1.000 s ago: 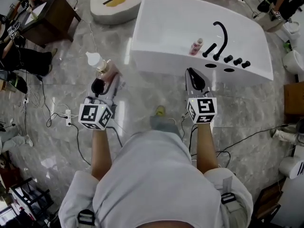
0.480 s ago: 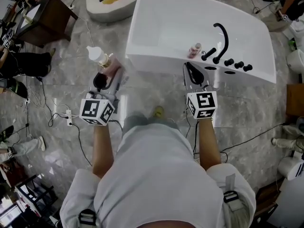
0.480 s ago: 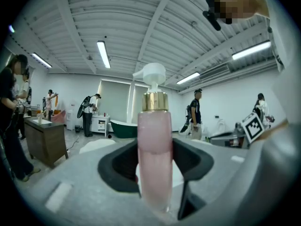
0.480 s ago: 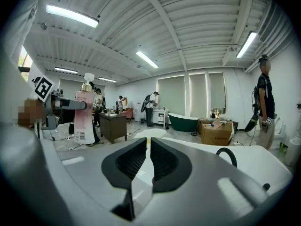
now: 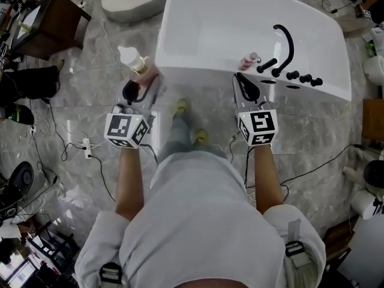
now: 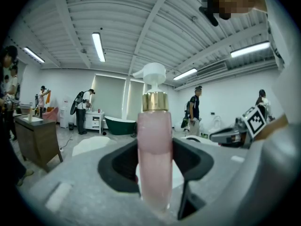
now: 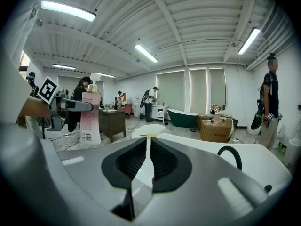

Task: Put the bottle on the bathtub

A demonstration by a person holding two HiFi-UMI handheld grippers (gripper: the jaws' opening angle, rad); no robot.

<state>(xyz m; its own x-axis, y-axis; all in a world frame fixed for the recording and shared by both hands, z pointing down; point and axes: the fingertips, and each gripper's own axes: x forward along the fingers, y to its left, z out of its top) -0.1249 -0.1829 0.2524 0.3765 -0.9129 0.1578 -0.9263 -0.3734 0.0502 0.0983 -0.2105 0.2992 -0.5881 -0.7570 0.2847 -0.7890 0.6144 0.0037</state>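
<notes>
Left gripper (image 5: 141,90) pinches a slim translucent-pink pump bottle (image 6: 154,145), gold collar, white head, just beside the glossy white bathtub's (image 5: 228,23) rim. Right gripper (image 5: 245,84), pressed together and empty, hovers near its curved black faucet (image 5: 287,41).

The grey marble floor (image 5: 78,101) carries the white bathtub (image 5: 198,29) just ahead of the fingers (image 5: 247,87); a power strip (image 5: 87,149) lies left of them.

I could read no wording anywhere; the pink pump bottle (image 7: 90,117) carried a back label (image 7: 87,134) with a barcode, its print too small.
</notes>
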